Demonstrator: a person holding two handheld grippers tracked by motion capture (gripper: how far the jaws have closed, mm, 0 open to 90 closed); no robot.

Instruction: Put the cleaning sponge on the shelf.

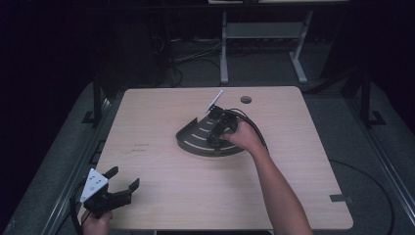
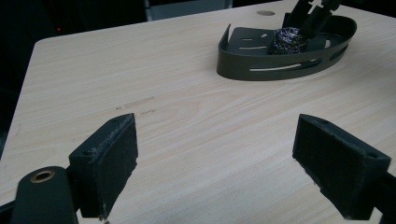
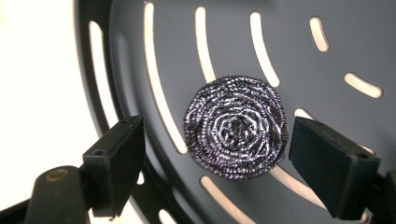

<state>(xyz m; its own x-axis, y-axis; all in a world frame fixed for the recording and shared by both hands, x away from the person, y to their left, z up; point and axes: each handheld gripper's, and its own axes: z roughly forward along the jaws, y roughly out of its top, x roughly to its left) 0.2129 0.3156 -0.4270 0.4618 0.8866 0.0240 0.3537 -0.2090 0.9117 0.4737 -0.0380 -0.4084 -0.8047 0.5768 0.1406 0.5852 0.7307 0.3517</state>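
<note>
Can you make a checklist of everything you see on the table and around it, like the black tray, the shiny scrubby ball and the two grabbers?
Surface: light wood table, faint marks near the left side, a round hole at the far edge.
Job's things: steel scourer lying in the slotted dark tray.
Clutter: nothing seen.
Grippers: right gripper open, jaws either side of the scourer, not touching it; left gripper open, near the table's front left corner, holding nothing.
Cables: black cable trailing from the right gripper; more cables on the floor behind.
Surroundings: dark room, white table frame beyond.
</note>
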